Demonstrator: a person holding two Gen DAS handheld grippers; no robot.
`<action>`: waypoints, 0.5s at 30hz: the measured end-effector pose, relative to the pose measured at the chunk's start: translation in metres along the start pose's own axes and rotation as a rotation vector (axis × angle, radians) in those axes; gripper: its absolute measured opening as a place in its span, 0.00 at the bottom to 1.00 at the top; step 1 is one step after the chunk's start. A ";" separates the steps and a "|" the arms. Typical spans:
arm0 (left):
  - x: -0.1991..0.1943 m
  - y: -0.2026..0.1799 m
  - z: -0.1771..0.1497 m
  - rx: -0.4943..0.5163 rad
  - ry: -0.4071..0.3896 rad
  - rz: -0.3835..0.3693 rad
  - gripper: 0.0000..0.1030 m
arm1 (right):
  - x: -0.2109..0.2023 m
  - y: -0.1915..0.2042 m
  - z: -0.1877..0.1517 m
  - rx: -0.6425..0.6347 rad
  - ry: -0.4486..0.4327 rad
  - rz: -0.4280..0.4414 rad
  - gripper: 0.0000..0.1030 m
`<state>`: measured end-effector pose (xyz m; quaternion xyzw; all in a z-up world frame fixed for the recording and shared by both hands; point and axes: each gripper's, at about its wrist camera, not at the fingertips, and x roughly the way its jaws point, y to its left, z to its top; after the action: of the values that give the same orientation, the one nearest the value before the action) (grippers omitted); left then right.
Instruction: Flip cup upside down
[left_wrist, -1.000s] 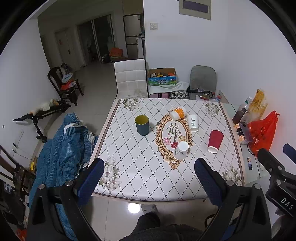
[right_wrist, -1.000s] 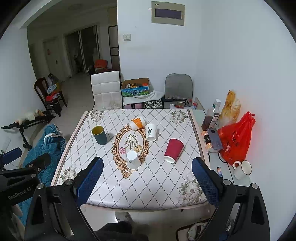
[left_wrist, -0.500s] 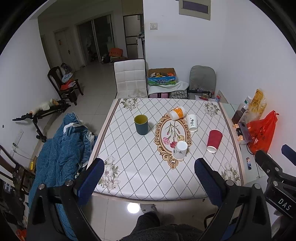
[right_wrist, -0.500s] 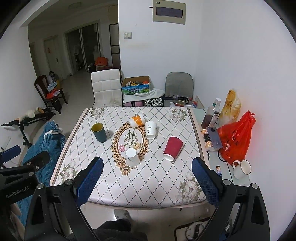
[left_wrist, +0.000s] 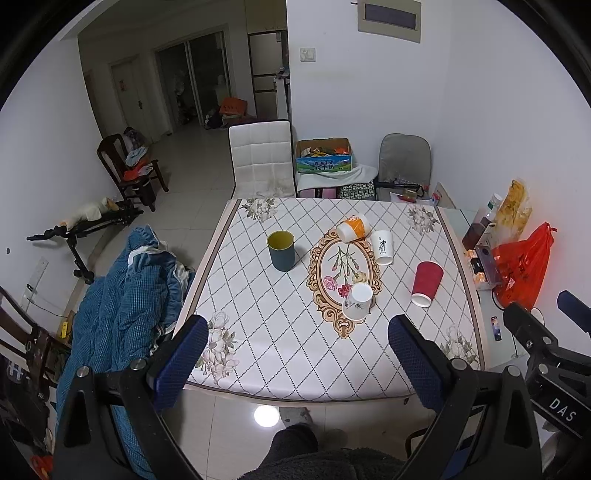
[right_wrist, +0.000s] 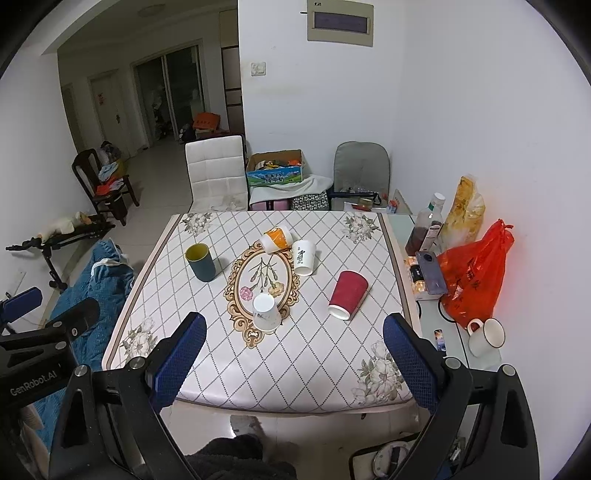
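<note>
A dark teal cup with a yellow inside (left_wrist: 281, 251) (right_wrist: 200, 261) stands upright, mouth up, on the left part of the table (left_wrist: 258, 332) (right_wrist: 314, 354). A red paper cup (left_wrist: 425, 283) (right_wrist: 347, 294), a white cup with writing (left_wrist: 382, 247) (right_wrist: 304, 257) and an orange-and-white cup (left_wrist: 353, 228) (right_wrist: 275, 239) stand upside down. A white flowered cup (left_wrist: 357, 301) (right_wrist: 265, 312) is upside down on the oval motif. My left gripper (left_wrist: 297, 362) and right gripper (right_wrist: 293, 360) are open and empty, held back above the near table edge.
A white chair (left_wrist: 261, 160) and a grey chair (left_wrist: 403, 162) stand behind the table. A blue quilt (left_wrist: 122, 295) lies to the left. A side shelf holds a red bag (right_wrist: 474, 273), bottles and a white mug (right_wrist: 485, 336) on the right.
Both grippers have drawn back a little from the table, so the cups look smaller and farther. Nothing on the table has moved.
</note>
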<state>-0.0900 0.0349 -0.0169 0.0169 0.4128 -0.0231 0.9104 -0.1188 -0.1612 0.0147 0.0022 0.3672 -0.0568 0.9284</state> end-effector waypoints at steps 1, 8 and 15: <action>-0.001 -0.001 0.000 0.000 0.000 0.000 0.97 | 0.000 0.000 0.000 0.000 0.002 0.002 0.96; -0.002 -0.001 0.000 0.001 -0.001 0.006 0.97 | 0.007 -0.003 0.002 0.003 0.010 0.010 0.96; -0.004 0.000 0.004 -0.005 -0.012 0.009 0.97 | 0.012 -0.004 0.002 0.004 0.017 0.010 0.97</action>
<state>-0.0893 0.0343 -0.0111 0.0164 0.4072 -0.0181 0.9130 -0.1092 -0.1668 0.0080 0.0065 0.3749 -0.0530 0.9255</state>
